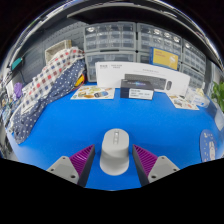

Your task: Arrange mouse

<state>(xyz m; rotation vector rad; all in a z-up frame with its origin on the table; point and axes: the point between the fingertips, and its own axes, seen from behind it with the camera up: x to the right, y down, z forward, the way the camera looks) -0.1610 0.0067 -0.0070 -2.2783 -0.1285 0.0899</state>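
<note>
Blue desk, mouse at its near edge.
Fingers apart around it; light, rigid, smooth — grip its flanks.

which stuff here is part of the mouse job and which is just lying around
Part of the job:
- white mouse, standing between the open jaws on the blue table
- gripper

Just lying about:
- plaid cloth
- flat white box
- dark device in front of the box
- leaflets
- drawer cabinets behind
</note>
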